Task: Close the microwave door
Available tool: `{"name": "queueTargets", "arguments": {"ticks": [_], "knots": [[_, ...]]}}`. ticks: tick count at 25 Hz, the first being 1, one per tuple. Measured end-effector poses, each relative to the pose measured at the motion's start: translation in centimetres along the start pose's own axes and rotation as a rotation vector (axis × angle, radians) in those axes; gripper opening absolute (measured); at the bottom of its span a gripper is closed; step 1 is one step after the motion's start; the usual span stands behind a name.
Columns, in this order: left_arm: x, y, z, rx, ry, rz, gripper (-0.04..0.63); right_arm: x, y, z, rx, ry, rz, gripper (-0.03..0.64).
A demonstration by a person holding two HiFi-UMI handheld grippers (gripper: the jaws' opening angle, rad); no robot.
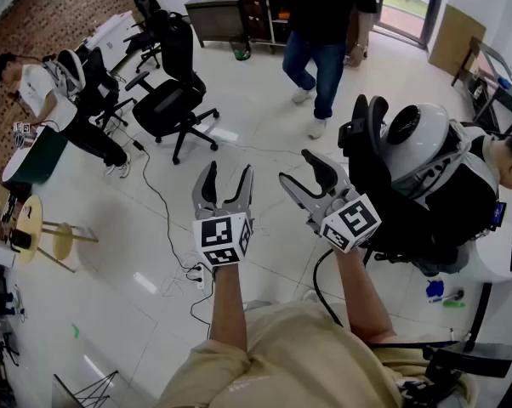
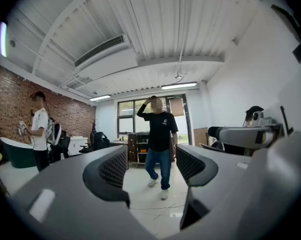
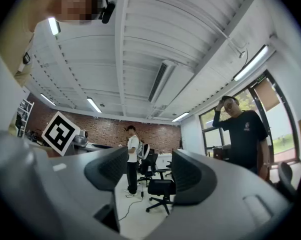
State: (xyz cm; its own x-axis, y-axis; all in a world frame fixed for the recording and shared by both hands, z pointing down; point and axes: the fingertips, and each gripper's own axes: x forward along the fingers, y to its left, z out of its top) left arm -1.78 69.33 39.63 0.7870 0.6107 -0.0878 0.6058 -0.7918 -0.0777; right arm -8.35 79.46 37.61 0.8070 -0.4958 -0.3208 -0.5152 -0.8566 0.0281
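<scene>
The microwave shows in none of the views, so neither its look nor its place can be told. In the head view both grippers hang side by side over the white tiled floor. The left gripper has its jaws spread wide with nothing between them, and its own view looks through the gap at a standing person in a black shirt and jeans. The right gripper is just beside it at 3 o'clock, tilted up, with its jaws also apart and empty. From the grippers, a black office chair stands at 11 o'clock and the standing person is at 1 o'clock. A dark cabinet is at 12 o'clock against the far wall. A seated person in a black vest is close by at 3 o'clock, and a person in a white shirt is at 10 o'clock. A black cable trails over the floor at 9 o'clock, near a wooden stool.
</scene>
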Motion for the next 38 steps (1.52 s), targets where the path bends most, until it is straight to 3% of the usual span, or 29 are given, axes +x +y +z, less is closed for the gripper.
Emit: {"name": "queueTargets", "arguments": {"ticks": [3,5,10,14,19,23,27,32,38], "knots": [[-0.3,3.8,1.0,0.062,0.012,-0.003,0.304,4.7,1.4,0.3,0.036,-0.045,0.006,0.264],[-1.9,8.6,1.7,0.088,0.015,0.035,0.302,9.3,4.1,-0.2,0.073,-0.051,0.046,0.264],[-8.9,24.3,2.1,0.087,0.03,0.25,0.298,22.0,15.3,-3.3,0.163,-0.051,0.272,0.264],[-15.2,33.2,1.8,0.166,0.048,0.474,0.293,28.0,23.8,-6.0,0.212,-0.04,0.462,0.264],[-25.2,47.8,-3.2,0.173,0.073,0.665,0.284,37.4,37.7,-15.0,0.237,0.004,0.638,0.264],[-32.4,57.0,-4.6,0.157,0.117,0.801,0.284,44.5,46.5,-18.2,0.319,0.032,0.76,0.264],[-32.3,61.0,-7.9,0.175,0.147,0.974,0.284,50.3,46.4,-23.4,0.422,0.041,0.906,0.264],[-31.1,64.6,-11.5,0.182,0.219,1.304,0.284,57.0,45.5,-28.9,0.577,0.048,1.195,0.264],[-28.2,65.1,-13.6,0.212,0.252,1.646,0.284,63.0,44.5,-33.0,0.642,0.061,1.49,0.264]]}}
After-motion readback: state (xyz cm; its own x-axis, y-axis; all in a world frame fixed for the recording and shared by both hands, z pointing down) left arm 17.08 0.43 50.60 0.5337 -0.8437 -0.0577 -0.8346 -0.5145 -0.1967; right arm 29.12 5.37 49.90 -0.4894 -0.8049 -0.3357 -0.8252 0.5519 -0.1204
